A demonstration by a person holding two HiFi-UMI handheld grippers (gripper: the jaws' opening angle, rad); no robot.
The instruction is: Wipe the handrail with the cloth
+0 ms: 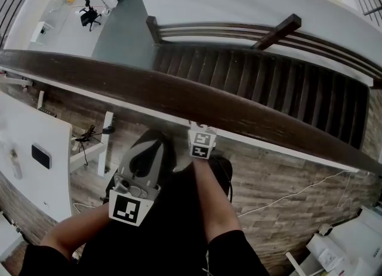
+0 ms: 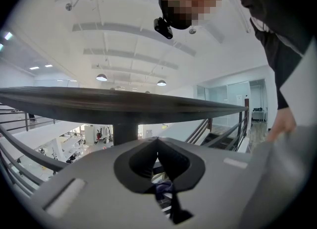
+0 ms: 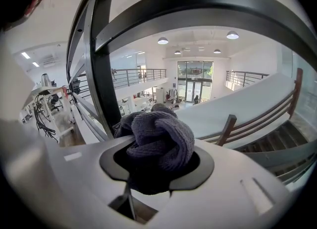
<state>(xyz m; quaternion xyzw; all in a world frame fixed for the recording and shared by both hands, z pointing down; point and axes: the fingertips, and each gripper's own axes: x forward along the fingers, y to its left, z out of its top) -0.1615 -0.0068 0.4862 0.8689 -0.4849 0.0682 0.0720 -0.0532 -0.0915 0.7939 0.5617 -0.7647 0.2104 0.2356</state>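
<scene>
Low in the head view, near the bottom edge, two forearms (image 1: 212, 200) are seen reaching up-frame over a wooden floor (image 1: 286, 173), each ending in a gripper with a marker cube. The left gripper (image 1: 146, 152) is held at lower centre-left, short of the rail. In its own view the jaws are seen pressed together with nothing gripped between them (a small bluish patch low in the gap is too small to identify). The right gripper (image 3: 157, 148) is placed a little further up-frame, its cube just below the rail's near edge in the head view. In its own view the jaws are closed on a bunched grey-purple cloth (image 3: 163, 131), which bulges out above them. The cloth is thus held under the dark handrail (image 1: 179, 92), which is seen arching across the top of the right gripper view. A dark post (image 3: 101, 74) stands just left of the cloth, and contact between cloth and rail cannot be made out. A white desk (image 1: 30, 143) is seen at the left edge of the head view. Beyond the handrail, a dark staircase (image 1: 268, 83) is seen at upper right, and a lower floor (image 1: 119, 36) at upper left.
</scene>
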